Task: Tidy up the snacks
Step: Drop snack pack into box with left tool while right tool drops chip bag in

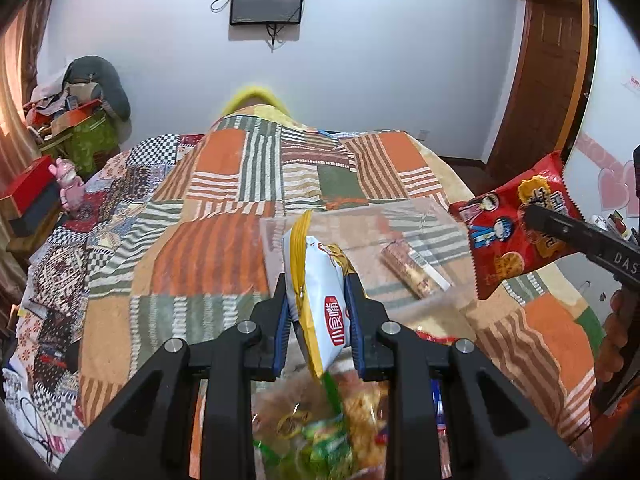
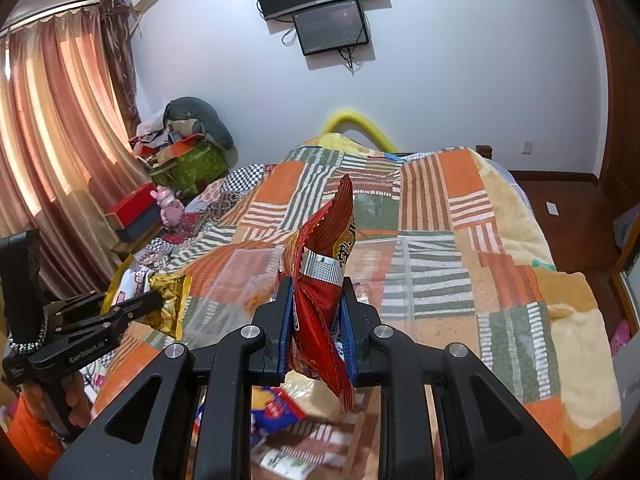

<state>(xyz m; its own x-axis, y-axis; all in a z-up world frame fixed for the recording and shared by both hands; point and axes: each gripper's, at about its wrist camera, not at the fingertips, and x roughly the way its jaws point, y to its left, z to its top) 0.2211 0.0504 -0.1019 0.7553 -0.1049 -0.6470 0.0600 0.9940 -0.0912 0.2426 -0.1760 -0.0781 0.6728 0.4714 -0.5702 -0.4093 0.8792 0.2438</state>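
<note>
My left gripper (image 1: 318, 292) is shut on a white and yellow snack packet (image 1: 320, 276), held upright above the bed. Just beyond it lies a clear plastic bin (image 1: 276, 228) with a brown wrapped snack bar (image 1: 416, 276) inside. My right gripper (image 2: 316, 292) is shut on a red snack packet (image 2: 320, 312) that stands on edge over the same clear bin (image 2: 404, 272). Each view shows the other hand's tool: the right gripper (image 1: 536, 216) with the red packet (image 1: 508, 240), and the left gripper (image 2: 156, 300) with the white and gold packet (image 2: 168, 308).
A patchwork blanket (image 1: 224, 240) covers the bed. Several loose snack packets (image 1: 320, 428) lie under the grippers, one blue and yellow (image 2: 276, 404). A red box (image 2: 132, 208), a pink toy (image 2: 170, 210) and piled clutter (image 2: 188, 160) line the left side. A hand (image 1: 616, 328) grips the right tool.
</note>
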